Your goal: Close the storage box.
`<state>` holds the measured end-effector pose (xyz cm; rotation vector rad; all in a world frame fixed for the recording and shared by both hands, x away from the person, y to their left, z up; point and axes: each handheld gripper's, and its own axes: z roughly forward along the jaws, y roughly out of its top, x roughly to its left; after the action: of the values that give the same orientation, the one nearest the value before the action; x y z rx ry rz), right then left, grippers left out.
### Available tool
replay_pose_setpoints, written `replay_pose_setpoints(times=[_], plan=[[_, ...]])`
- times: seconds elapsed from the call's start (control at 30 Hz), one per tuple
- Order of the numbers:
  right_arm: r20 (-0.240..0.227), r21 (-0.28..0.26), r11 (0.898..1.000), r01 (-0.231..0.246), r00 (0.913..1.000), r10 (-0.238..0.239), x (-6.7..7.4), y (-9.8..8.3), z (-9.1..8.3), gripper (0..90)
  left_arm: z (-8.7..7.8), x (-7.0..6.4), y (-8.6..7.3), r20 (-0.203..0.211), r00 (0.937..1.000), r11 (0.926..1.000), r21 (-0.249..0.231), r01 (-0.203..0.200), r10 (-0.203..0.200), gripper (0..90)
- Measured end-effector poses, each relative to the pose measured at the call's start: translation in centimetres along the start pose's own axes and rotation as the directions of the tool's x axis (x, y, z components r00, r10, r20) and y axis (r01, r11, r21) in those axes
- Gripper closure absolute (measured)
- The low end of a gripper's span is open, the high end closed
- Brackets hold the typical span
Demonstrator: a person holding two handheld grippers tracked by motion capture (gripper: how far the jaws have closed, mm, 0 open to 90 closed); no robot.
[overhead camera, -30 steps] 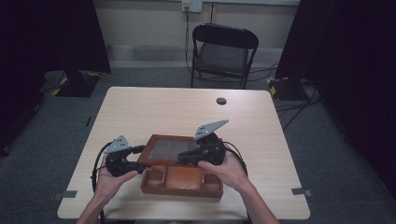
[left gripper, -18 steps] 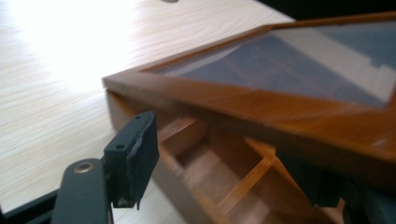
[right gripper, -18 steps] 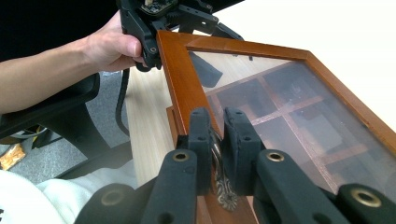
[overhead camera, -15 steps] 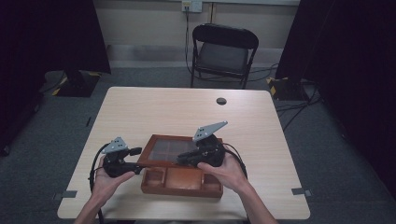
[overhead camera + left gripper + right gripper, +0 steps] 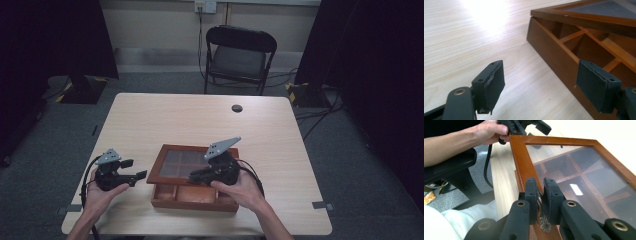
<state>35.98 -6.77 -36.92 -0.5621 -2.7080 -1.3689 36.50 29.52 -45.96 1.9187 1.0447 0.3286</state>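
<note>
A wooden compartment box point(image 5: 192, 196) with a glass-paned lid point(image 5: 192, 165) sits near the front edge of the desk point(image 5: 200, 120). The right hand-held gripper point(image 5: 196, 176) is clamped on a small metal clasp point(image 5: 541, 220) at the front of the lid frame, holding the lid slightly raised, probably because the clasp is the only part that gives a firm pinch for lifting. The left hand-held gripper point(image 5: 141, 175) rests just beside the box's left side, jaws spread wide and gripping nothing; 1 jaw stands against the box wall point(image 5: 554, 52), likely placed there to steady the base while the lid swings.
</note>
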Motion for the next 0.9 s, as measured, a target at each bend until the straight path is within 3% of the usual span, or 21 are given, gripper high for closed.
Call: replay_pose_setpoints(times=[0.03, 0.1, 0.3, 0.43, 0.6, 0.9], plan=[[-0.004, -0.003, 1.0, 0.0, 1.0, 0.0, 0.0, -0.1, 0.0, 82.4, 0.0, 0.2, 0.0, -0.007, 0.9999, 0.9999, 0.006, 0.013, -0.013, 22.7], [-0.004, 0.001, 1.0, -0.002, 1.0, 0.002, 0.1, -0.4, 0.2, 82.4, 0.0, 0.3, -0.1, -0.033, 0.9993, 0.9998, 0.015, -0.016, 0.016, 22.8], [-0.013, 0.019, 1.0, 0.002, 0.9999, -0.002, 0.2, -1.2, 0.9, 82.5, 0.5, 1.1, -0.4, -0.056, 0.9984, 0.999, 0.044, -0.005, 0.007, 22.8], [-0.017, 0.036, 0.999, 0.009, 0.9998, -0.008, 0.3, -1.6, 1.2, 82.5, 0.6, 1.4, -0.6, -0.061, 0.9981, 0.9983, 0.057, 0.01, -0.006, 21.3], [-0.02, 0.026, 1.0, 0.006, 0.9998, -0.006, 0.3, -1.9, 1.3, 82.5, 0.6, 1.2, -0.6, -0.066, 0.9977, 0.9972, 0.074, -0.011, 0.016, 20.4], [-0.032, 0.053, 0.999, -0.011, 0.9994, 0.013, 0.0, -3.8, 2.0, 82.3, 1.0, 1.3, -1.2, -0.074, 0.9972, 0.9955, 0.094, -0.008, 0.015, 20.6]])
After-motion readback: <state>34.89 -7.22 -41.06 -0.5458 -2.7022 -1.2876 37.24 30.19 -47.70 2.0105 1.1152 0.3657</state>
